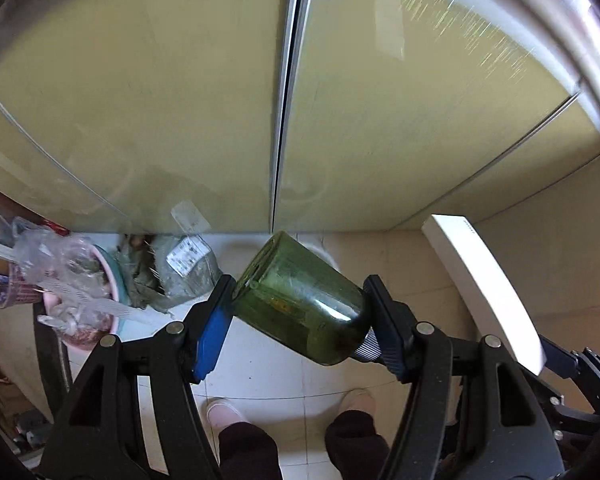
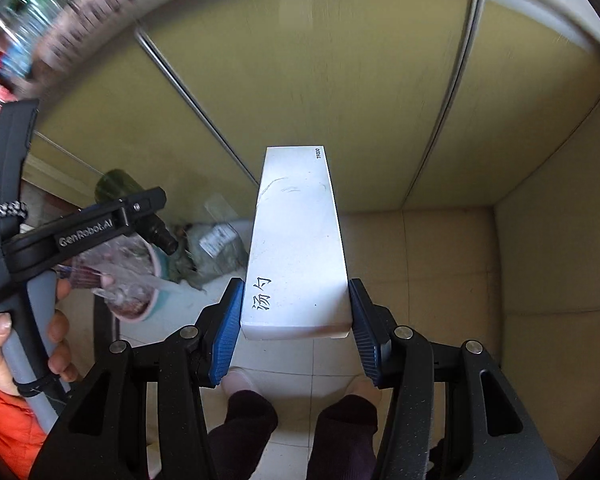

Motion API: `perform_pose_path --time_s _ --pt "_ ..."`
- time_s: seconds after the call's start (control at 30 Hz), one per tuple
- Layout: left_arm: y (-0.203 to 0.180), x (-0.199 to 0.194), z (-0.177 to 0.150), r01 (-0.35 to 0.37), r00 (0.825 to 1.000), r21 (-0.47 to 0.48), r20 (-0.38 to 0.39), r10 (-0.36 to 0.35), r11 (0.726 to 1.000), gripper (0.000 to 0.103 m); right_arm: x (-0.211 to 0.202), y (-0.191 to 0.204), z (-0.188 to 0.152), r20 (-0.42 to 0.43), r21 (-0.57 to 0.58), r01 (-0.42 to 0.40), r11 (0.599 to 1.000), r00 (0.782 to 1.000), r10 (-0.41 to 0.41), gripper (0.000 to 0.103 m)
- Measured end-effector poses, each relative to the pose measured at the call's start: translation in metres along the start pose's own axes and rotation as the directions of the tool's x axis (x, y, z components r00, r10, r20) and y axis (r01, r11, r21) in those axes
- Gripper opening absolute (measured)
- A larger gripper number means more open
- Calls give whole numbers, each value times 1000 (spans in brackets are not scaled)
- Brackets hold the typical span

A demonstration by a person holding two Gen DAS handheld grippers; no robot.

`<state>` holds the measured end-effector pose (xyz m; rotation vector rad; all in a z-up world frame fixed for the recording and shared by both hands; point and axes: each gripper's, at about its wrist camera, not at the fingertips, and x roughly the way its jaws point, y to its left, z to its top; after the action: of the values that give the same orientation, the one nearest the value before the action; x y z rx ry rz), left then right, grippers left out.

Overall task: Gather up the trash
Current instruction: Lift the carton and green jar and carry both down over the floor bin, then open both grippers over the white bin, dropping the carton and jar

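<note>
My left gripper is shut on a green glass jar, held tilted in the air above the tiled floor. My right gripper is shut on a long white box with black characters printed on it; the box also shows at the right of the left wrist view. The left gripper and the jar's top show at the left of the right wrist view. A pink bin stuffed with plastic wrappers stands on the floor at the left, below and left of the jar.
Yellow-green cabinet doors fill the background, close ahead. Grey-green bags with a label lie by the bin against the cabinet. My feet in pink slippers stand on the white tiled floor. A beige wall closes the right side.
</note>
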<state>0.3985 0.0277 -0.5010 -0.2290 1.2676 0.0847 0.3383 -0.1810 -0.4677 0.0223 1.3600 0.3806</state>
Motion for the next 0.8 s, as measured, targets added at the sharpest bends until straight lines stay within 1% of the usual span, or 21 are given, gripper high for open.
perform_pose_path --time_s 0.07,0.17,0.3,0.37,0.5,0.57,0.6,0.7,0.8 --pt "10 38 -8 -2 1000 -5 -29 2 1000 64 35 -2 -2 -40 -5 -3 1000 999 2 48" --pt "23 87 -20 0 997 -19 -73 -2 1000 64 91 -5 -4 -78 -40 -5 999 997 2 48" --pt "32 134 -29 9 994 -27 -106 -12 1000 64 150 -8 -7 -123 -84 -7 996 992 -4 48" --pt "32 150 -31 22 993 -24 -115 -25 999 64 166 -8 -6 -129 -103 -7 995 992 -7 48" --pt "24 167 -28 73 991 -9 -114 -74 997 64 180 -8 -5 -74 -113 -6 994 997 -2 48" --pt "20 171 -27 86 989 4 -123 -85 996 66 182 -6 -5 -60 -118 -3 993 998 -4 50" --pt "20 172 -26 83 989 6 -127 -81 997 68 182 -1 -5 -65 -126 -1 992 998 -7 51" --pt "24 171 -27 58 989 0 -137 -57 998 68 181 4 -3 -86 -154 12 988 996 -25 52" --pt "27 159 -26 36 989 -10 -143 -37 999 68 166 2 2 -100 -132 -9 991 995 -4 52"
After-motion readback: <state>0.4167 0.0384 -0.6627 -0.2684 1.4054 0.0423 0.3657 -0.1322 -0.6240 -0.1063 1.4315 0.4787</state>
